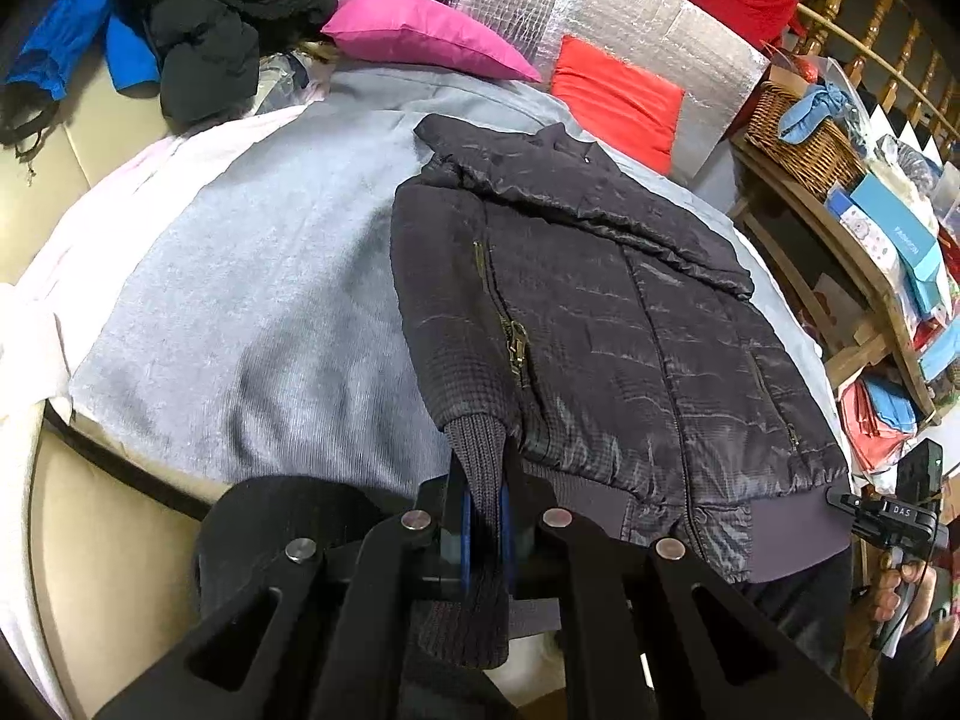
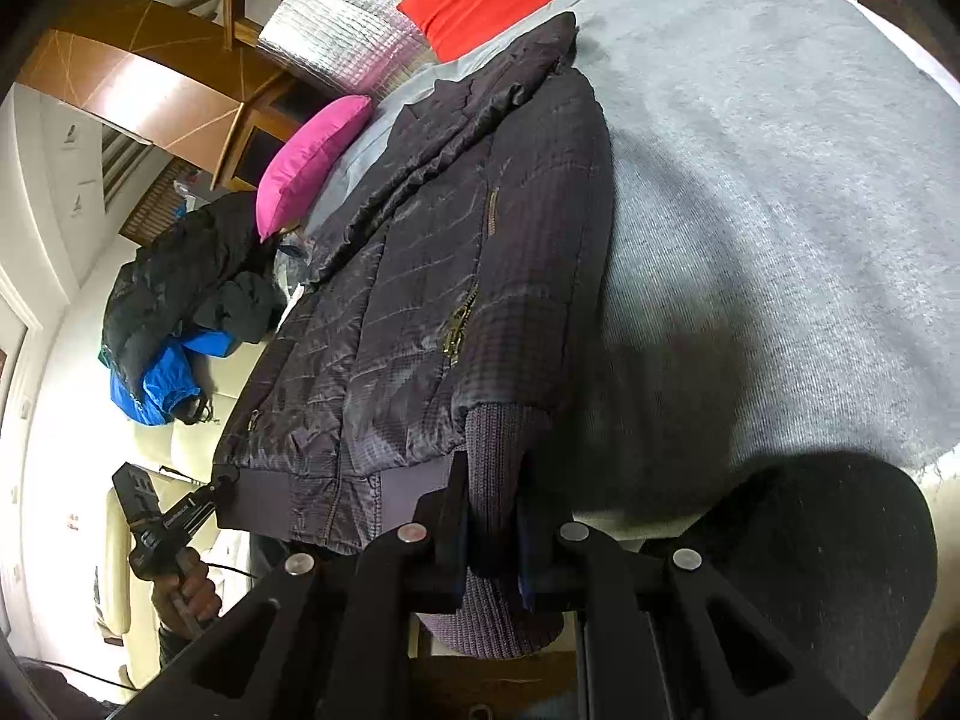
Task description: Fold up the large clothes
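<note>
A dark quilted jacket [image 1: 600,312] [image 2: 420,276] lies front up, zipped, on a grey blanket [image 1: 252,276] [image 2: 750,210]. One sleeve is laid slantwise across its chest. My left gripper [image 1: 483,480] is shut on a ribbed knit cuff [image 1: 480,438] at the jacket's left side, by the hem. In the right wrist view my right gripper [image 2: 492,480] is shut on a ribbed cuff [image 2: 504,426] beside the hem band. Each view also shows the other gripper, held in a hand, with its tip at the hem's far corner: the right gripper [image 1: 837,497] and the left gripper [image 2: 219,483].
A pink pillow [image 1: 420,30], a red cushion [image 1: 618,96] and a silver foil sheet [image 1: 630,6] lie beyond the collar. A heap of black and blue clothes [image 1: 198,30] sits far left on the cream sofa [image 1: 90,540]. Wooden shelves with a wicker basket [image 1: 804,138] stand on the right.
</note>
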Demonstrator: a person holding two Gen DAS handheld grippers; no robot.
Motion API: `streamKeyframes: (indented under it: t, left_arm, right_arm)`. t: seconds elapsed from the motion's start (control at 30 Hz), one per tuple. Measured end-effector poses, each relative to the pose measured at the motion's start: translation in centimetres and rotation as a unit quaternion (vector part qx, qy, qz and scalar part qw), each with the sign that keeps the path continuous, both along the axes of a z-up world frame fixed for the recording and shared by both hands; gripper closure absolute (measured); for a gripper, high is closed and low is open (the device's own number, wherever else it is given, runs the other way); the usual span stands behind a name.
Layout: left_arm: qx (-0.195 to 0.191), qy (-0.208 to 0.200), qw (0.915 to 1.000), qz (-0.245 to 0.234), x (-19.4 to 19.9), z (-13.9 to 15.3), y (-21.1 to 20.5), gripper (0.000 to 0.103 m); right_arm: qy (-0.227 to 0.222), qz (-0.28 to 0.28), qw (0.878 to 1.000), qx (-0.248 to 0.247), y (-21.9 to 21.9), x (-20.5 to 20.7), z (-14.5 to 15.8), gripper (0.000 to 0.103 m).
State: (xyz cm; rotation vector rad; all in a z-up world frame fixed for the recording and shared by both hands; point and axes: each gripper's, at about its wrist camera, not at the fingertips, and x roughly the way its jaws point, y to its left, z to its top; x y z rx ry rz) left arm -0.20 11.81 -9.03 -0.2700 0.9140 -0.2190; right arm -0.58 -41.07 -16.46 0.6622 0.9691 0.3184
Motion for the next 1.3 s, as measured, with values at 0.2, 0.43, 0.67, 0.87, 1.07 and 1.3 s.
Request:
streamKeyframes:
  t: [0.2, 0.43, 0.67, 0.87, 1.07, 1.3]
  left_arm:
    - [-0.001, -0.003, 0.9999, -0.013, -0.2, 0.8, 0.7, 0.095]
    - [-0.031, -0.008, 0.9994, -0.017, -0.2, 1.8, 2.1, 0.095]
    - [-0.069, -0.005, 0.9975, -0.014, 0.7, 1.9, 3.5, 0.095]
    - [-0.089, -0.034, 0.9953, -0.021, 1.6, 3.9, 3.1, 0.095]
    - [-0.102, -0.050, 0.9934, -0.018, 2.5, 5.1, 3.4, 0.095]
    - [-0.113, -0.069, 0.9911, -0.013, 4.1, 6.4, 2.8, 0.095]
  right_arm:
    - [0.002, 0.008, 1.000, -0.005, -0.6, 0.4, 0.6, 0.090]
    - [-0.006, 0.022, 1.000, -0.003, -1.2, 1.0, 1.3, 0.090]
    - [-0.021, 0.017, 0.999, 0.032, -2.4, 1.8, 1.7, 0.090]
    - [-0.053, 0.016, 0.996, 0.065, -2.9, 2.4, 3.6, 0.091]
    - [-0.080, 0.008, 0.993, 0.082, -3.2, 3.1, 5.3, 0.091]
    - [-0.103, 0.004, 0.990, 0.096, -3.7, 4.1, 6.8, 0.094]
